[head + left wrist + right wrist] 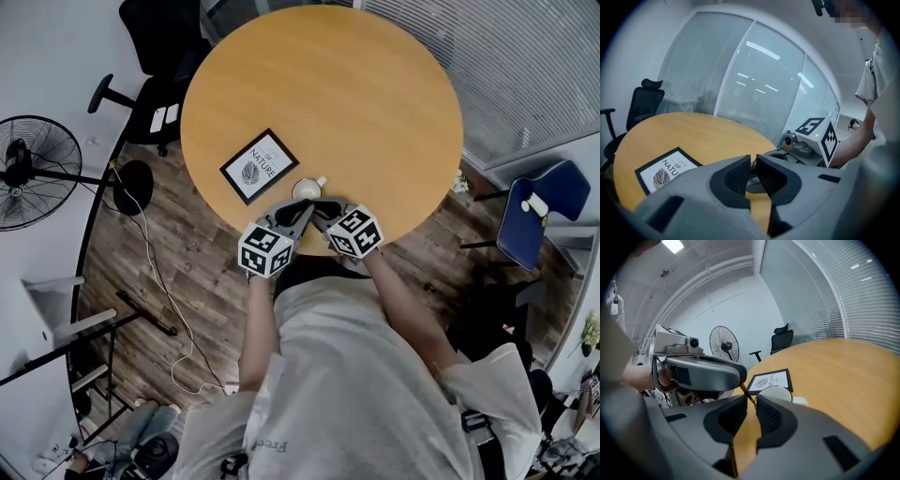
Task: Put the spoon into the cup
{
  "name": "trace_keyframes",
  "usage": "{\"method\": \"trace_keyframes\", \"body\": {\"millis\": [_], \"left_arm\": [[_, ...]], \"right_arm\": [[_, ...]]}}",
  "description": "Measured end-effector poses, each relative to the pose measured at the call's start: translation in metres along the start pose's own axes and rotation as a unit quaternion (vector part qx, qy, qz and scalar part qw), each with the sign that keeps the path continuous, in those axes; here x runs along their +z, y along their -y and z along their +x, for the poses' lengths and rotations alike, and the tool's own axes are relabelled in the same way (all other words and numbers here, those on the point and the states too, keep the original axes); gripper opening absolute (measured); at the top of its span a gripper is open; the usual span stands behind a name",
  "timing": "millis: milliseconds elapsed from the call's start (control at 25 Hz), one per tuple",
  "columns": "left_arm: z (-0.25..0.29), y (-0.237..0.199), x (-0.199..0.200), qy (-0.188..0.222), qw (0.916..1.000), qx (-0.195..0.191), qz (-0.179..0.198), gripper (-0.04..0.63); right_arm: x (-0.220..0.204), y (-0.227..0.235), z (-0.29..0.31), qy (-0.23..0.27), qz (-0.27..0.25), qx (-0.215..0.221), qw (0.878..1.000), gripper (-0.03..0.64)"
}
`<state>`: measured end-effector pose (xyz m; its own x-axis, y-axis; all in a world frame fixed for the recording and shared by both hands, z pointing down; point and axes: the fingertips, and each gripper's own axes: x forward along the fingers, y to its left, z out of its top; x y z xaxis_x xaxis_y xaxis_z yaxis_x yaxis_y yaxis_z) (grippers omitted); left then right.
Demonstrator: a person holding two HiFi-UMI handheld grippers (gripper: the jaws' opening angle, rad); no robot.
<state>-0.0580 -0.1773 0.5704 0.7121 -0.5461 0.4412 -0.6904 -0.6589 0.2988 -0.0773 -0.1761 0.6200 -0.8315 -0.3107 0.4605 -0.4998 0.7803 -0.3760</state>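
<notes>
On the round wooden table a white cup stands near the front edge. My left gripper and right gripper meet tip to tip just in front of it. In the right gripper view a thin golden spoon handle runs from the tip of the left gripper down between the near-closed jaws of the right gripper. The cup sits just beyond. The left gripper shows only a sliver of a gap. The spoon's bowl is hidden.
A framed print lies left of the cup. A black office chair and a standing fan are at the left. A blue chair stands at the right, and glass walls with blinds lie beyond the table.
</notes>
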Motion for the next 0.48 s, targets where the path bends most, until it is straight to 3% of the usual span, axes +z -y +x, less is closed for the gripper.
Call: {"method": "trace_keyframes", "body": {"millis": [480], "left_arm": [[-0.0079,0.0089,-0.0081,-0.004,1.0000,-0.007,0.004,0.037]], "right_arm": [[-0.0101,0.0054,-0.0044,-0.008,0.018,-0.024,1.000,0.063]]}}
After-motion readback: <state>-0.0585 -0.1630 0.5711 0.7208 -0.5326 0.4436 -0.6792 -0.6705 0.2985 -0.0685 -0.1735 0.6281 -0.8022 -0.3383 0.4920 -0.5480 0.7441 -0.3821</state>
